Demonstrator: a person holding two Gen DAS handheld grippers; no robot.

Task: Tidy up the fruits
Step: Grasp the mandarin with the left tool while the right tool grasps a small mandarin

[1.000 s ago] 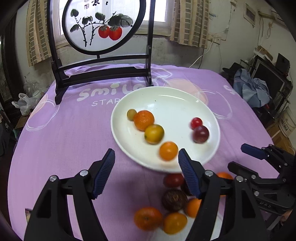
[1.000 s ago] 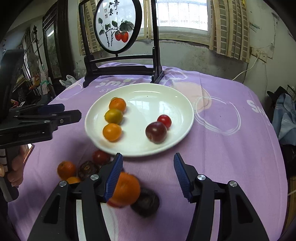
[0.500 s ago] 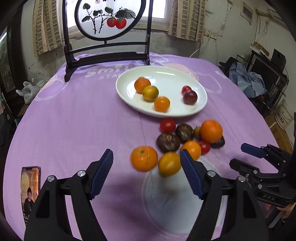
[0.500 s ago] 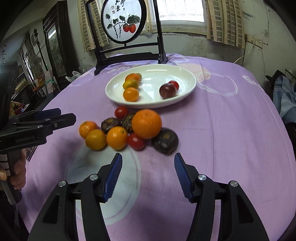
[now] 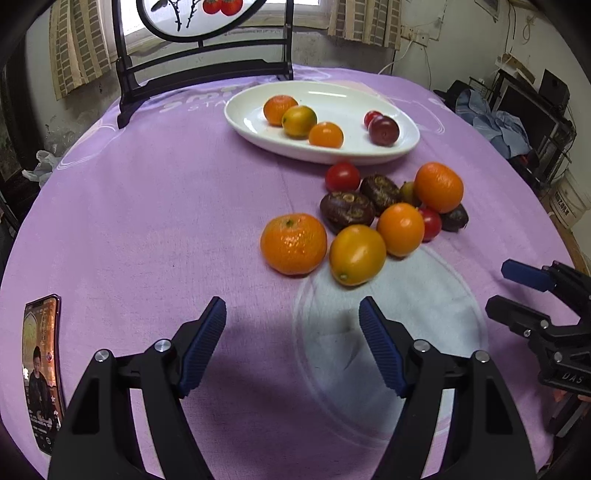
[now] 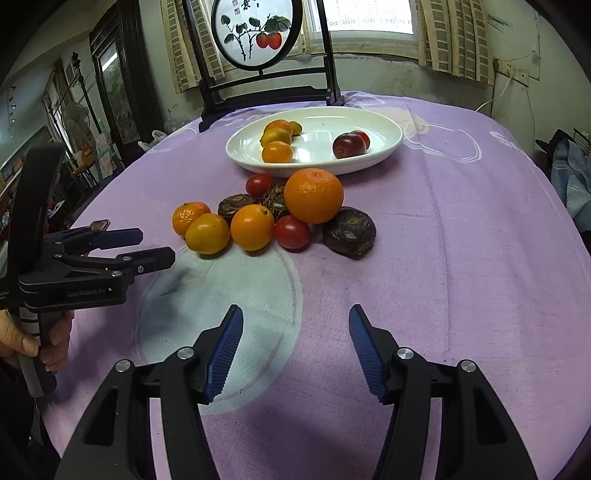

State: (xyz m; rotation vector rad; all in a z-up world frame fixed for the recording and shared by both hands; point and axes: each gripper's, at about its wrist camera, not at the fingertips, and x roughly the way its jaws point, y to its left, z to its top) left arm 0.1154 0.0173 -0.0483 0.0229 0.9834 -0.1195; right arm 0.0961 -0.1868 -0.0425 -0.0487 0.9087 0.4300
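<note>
**Both tools poised short of the loose fruit**

Nearest the cameras, the left tool (image 5: 291, 345) and the right tool (image 6: 295, 349) hang low over the purple table (image 5: 147, 221), each with its fingers spread wide and nothing between them; both point forward at the fruit and stop well short of it, which reads as a pause to choose a piece. The left tool (image 6: 147, 247) shows in the right view off to the side, level and gripped by a hand (image 6: 22, 343). Just ahead lies the loose cluster; a mandarin (image 5: 293, 243) and a yellow-orange fruit (image 5: 356, 254) sit closest, with dark wrinkled fruits (image 5: 347, 210), cherry tomatoes (image 5: 342, 176) and a large orange (image 6: 313, 195) touching behind them. Beyond, just past the pile, the white plate (image 5: 369, 158) holds the sorted pieces; citrus (image 5: 325, 134) on one side, a plum (image 5: 384, 130) apart on the other, so likely grouped by kind. Farthest back stands a painted screen (image 6: 258, 33).
</note>
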